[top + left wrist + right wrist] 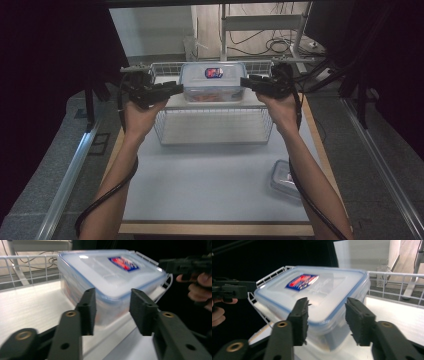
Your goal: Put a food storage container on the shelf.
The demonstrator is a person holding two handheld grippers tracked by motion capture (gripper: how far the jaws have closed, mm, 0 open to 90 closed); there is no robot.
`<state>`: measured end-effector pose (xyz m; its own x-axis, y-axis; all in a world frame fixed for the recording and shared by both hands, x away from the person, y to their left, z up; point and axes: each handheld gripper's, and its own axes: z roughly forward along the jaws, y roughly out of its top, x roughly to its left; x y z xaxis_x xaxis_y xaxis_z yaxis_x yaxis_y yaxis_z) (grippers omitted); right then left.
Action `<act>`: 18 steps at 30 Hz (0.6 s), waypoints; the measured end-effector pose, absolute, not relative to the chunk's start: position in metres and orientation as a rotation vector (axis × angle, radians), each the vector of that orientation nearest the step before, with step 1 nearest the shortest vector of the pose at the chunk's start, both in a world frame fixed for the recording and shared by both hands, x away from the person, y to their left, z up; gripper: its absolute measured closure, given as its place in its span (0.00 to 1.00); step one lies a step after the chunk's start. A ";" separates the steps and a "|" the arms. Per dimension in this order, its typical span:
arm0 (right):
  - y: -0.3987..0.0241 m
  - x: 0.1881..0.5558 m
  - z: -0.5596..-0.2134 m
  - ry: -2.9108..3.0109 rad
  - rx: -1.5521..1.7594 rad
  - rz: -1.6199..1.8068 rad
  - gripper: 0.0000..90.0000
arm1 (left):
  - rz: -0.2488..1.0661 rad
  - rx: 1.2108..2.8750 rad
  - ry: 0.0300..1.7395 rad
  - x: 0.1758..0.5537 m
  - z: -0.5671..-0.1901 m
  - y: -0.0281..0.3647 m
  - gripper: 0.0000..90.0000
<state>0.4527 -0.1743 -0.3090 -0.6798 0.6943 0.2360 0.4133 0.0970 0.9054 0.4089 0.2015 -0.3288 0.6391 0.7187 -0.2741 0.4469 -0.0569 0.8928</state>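
Observation:
A clear plastic food container (212, 82) with a blue-sealed lid and a red and blue label stands on the upper shelf of a white wire rack (215, 132). My left gripper (176, 89) is at its left end, open. In the left gripper view the container's (110, 272) near corner lies between the spread jaws of the left gripper (112, 307). My right gripper (246, 82) is at the container's right end, also open. The right gripper view shows the right gripper (327, 315) astride another corner of the container (317, 290). Whether the pads touch it I cannot tell.
A second small lidded container (287, 177) lies near the right edge of the pale blue table (210, 190). The rack's lower basket sits in front of the shelf. Black curtains flank both sides; desk legs and cables (272, 45) stand behind.

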 end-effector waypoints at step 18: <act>-0.181 0.422 -0.332 2.176 0.996 1.532 0.75 | 0.360 1.772 0.902 0.367 -0.363 0.201 0.59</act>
<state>0.4216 -0.1808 -0.3324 -0.7149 0.6843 0.1434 0.3656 0.1911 0.9109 0.3669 0.2012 -0.3628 0.6686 0.7220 -0.1779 0.4012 -0.1489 0.9038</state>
